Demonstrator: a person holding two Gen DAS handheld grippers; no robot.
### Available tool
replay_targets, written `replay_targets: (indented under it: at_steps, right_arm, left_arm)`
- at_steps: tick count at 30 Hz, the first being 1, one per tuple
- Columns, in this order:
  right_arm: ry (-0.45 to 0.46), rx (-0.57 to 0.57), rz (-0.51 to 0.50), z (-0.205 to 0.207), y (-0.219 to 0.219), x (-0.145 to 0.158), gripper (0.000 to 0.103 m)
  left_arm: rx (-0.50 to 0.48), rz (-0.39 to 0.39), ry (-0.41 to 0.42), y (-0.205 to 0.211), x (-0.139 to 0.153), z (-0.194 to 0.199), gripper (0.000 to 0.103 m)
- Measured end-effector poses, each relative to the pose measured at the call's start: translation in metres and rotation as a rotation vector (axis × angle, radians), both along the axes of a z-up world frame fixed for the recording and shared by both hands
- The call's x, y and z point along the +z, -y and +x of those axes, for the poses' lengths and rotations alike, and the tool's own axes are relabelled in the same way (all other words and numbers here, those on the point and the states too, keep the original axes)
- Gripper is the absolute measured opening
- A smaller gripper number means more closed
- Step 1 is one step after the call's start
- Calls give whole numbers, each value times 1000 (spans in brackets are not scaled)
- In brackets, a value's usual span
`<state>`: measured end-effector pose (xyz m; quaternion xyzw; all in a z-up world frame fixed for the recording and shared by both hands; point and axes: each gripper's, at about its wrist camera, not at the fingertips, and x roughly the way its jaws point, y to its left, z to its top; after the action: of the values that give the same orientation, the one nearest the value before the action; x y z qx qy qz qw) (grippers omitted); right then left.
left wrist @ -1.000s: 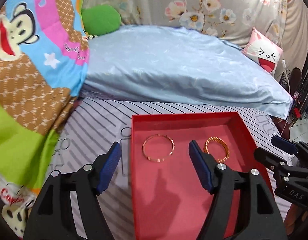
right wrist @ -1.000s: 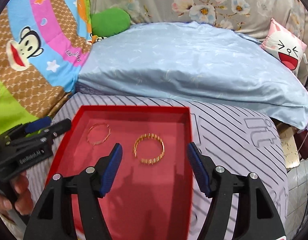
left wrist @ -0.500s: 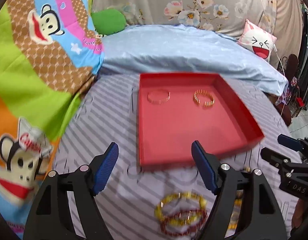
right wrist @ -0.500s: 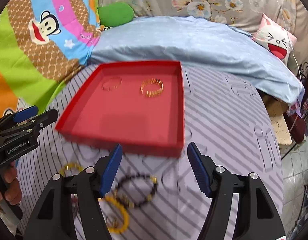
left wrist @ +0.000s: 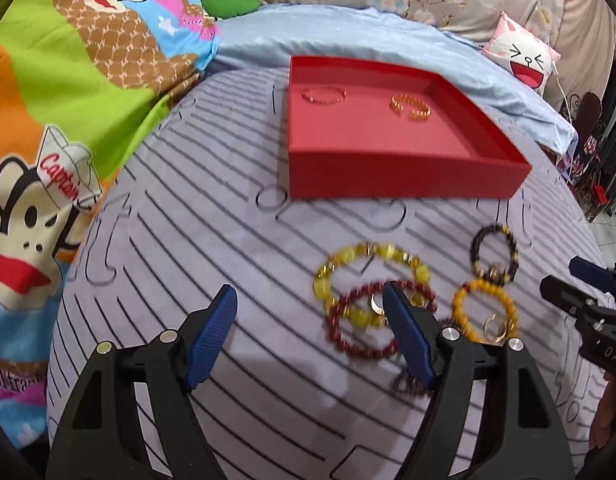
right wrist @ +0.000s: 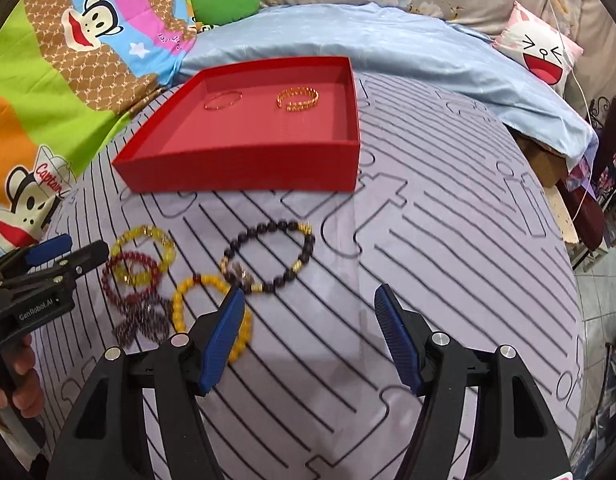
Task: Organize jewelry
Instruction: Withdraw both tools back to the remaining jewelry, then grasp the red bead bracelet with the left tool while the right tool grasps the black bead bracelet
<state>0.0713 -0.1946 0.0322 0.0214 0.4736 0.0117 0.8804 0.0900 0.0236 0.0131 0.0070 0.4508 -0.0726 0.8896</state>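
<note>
Both my tongs are spread apart and empty: left tongs (left wrist: 310, 330), right tongs (right wrist: 310, 330), hovering over the striped bed cover (right wrist: 448, 240). Red tray (right wrist: 243, 160) holds a thin gold bangle (right wrist: 223, 100) and a chunky gold bracelet (right wrist: 298, 98). Loose in front of it: yellow bracelet (left wrist: 372, 252) overlapping the dark red one (left wrist: 348, 340), orange bracelet (right wrist: 187, 288), black bead bracelet (right wrist: 275, 256).

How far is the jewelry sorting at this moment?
Done: a thin gold bangle and a ribbed gold bracelet lie in the red tray. In hand: nothing; both hand-held grippers are open. Left: the beaded bracelets on the striped cloth, such as the dark beaded bracelet.
</note>
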Motion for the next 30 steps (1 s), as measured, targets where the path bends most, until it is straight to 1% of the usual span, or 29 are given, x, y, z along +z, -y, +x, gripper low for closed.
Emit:
replay_targets:
  at_steps: [7,16,18,20,22,27,29,30]
  right_arm:
    - [-4,-6,18,-9,-2,-5,65]
    - [-16,37,29,-11,-21,-11,65]
    - [-19,41,31,-11,-23,-13,65]
    - [-22,43,30,-10,-24,-14,65]
    - [-23,39,34,-10,-23,-14,65]
    - [-21,29,37,-8,-19,-13,65]
    - [-23,24,38,-6,-17,-14,65]
    - [-23,23,39,-6,-16,-14,65]
  left_arm:
    - [4,-1,-11,-1,-9,-7,71]
    - [10,-18,-28,-4,-14,-12,71]
    - [9,-26,-29,-5,-14,-10,69]
    - [0,-30,-33,-3,-16,-6,64]
    - [-5,-35,-40,-2,-18,-3,62]
    - [-30,-43,-26,5,-18,1,49]
    - [-47,-64,-30,7,-17,2,35]
    - [-54,-72,-34,8,-17,2,31]
